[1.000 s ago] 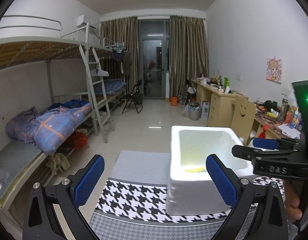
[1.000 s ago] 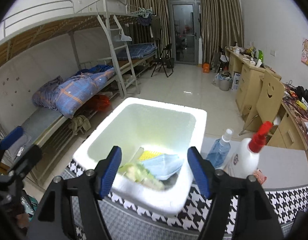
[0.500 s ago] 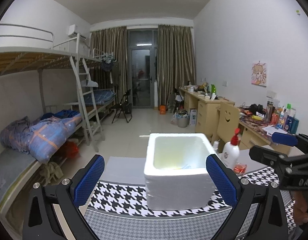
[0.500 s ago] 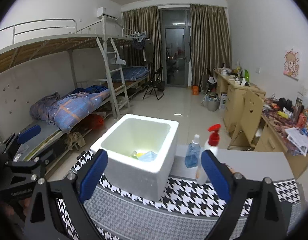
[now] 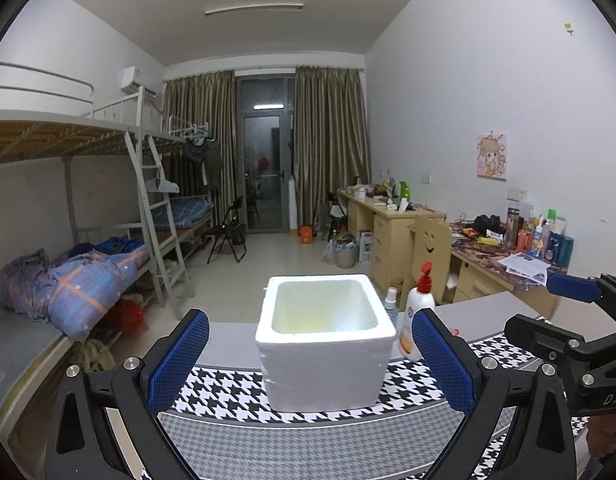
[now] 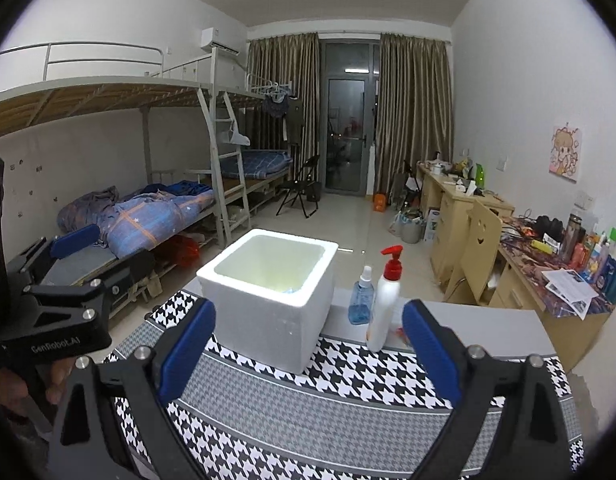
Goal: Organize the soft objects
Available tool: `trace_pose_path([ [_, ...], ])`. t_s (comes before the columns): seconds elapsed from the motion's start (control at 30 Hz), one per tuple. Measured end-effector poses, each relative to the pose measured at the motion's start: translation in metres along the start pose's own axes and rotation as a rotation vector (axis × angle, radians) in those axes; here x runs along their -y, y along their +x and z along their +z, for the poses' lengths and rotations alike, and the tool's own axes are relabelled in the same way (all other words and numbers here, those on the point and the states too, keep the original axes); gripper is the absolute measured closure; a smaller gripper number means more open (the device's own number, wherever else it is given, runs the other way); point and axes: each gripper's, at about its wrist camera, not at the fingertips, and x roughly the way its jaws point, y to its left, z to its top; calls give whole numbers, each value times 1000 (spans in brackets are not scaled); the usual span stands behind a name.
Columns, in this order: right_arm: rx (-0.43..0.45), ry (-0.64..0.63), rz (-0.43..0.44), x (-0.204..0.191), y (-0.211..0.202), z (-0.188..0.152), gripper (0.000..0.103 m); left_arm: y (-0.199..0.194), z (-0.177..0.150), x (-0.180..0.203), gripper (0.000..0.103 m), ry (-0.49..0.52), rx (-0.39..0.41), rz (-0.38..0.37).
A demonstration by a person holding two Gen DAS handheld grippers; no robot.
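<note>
While both my grippers hang spread wide with nothing between their blue pads, my left gripper (image 5: 309,364) and right gripper (image 6: 308,350) face the white foam box (image 5: 321,336) on the houndstooth cloth (image 5: 228,390); a pump bottle (image 6: 383,304) stands just beside it.

— What's on my table besides the work?
— A houndstooth cloth (image 6: 371,376), a red-pump lotion bottle (image 6: 383,312) and just beside it a blue spray bottle (image 6: 361,300).
— And behind?
— My bunk bed (image 6: 156,160), the smiley-backed chair (image 5: 429,248), a cluttered desk (image 6: 547,264).
</note>
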Motion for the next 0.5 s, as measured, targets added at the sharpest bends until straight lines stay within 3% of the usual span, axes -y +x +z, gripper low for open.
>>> trace_pose_path([
  [0.5,80,-3,-80,0,-28,-45,2,-24,-20,12,1,7,38,-17],
])
